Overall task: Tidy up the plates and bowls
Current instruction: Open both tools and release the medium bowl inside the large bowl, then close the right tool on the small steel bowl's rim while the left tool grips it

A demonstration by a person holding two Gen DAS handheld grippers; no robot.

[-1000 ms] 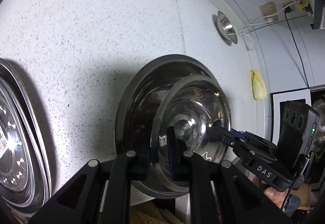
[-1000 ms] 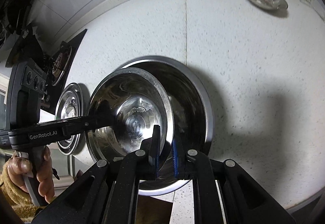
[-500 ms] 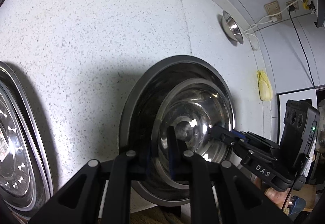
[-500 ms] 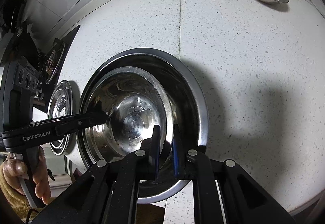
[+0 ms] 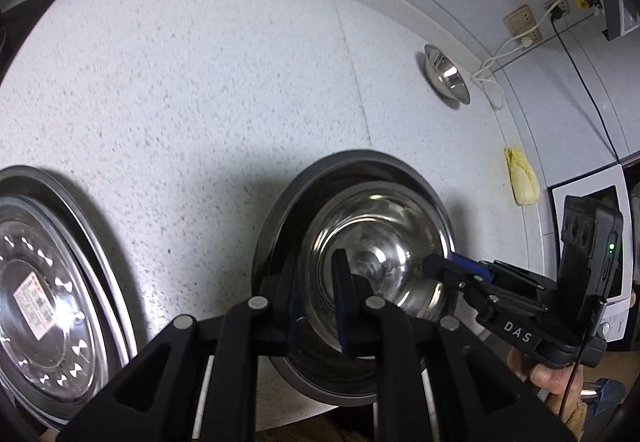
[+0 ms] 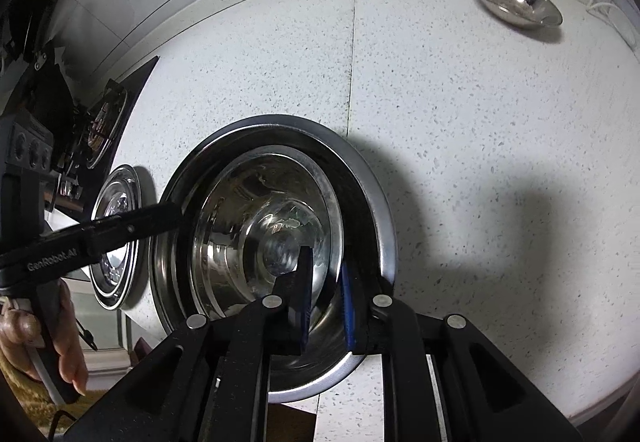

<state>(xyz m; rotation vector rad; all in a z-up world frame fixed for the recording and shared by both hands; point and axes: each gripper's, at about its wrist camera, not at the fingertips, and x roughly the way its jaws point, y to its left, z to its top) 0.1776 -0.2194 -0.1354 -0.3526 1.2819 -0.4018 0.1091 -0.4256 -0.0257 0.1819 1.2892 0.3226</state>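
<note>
A shiny steel bowl sits nested inside a larger dark-rimmed steel bowl on the white speckled counter. My left gripper straddles the inner bowl's near rim with a small gap between its fingers. My right gripper straddles the opposite rim the same way, its fingers slightly apart. Each gripper shows in the other's view, the right one and the left one, at the bowl's rim.
Stacked steel plates lie to the left of the bowls. A small steel bowl sits far back by the wall. A yellow sponge lies at the counter's right. A stove is at far left.
The shiny bowl has gone from tilted and raised to resting level inside the larger bowl. Both grippers have loosened slightly on its rim and drawn back a little.
</note>
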